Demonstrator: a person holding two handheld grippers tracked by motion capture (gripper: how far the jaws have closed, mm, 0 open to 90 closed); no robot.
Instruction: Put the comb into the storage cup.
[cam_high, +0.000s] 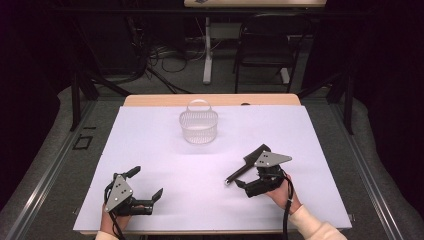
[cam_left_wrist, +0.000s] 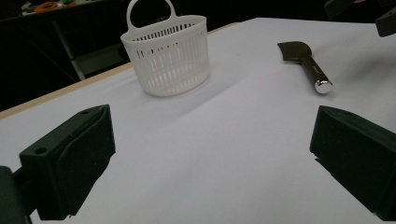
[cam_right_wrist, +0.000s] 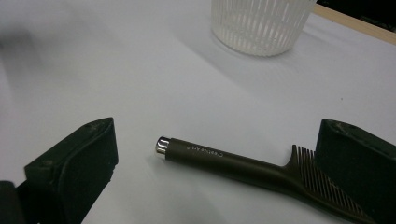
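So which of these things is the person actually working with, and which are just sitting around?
In the job:
- dark comb, flat on the table, between the open jaws of the right gripper
- white basket, standing upright farther back, a likely place to put it

Just about:
- left gripper, open and holding nothing
- folding chair behind the table
- cables on the floor

The high view looks forward and down over the whole table. Both gripper views sit low and close to its surface, facing the far edge; they share the white basket and brown comb.
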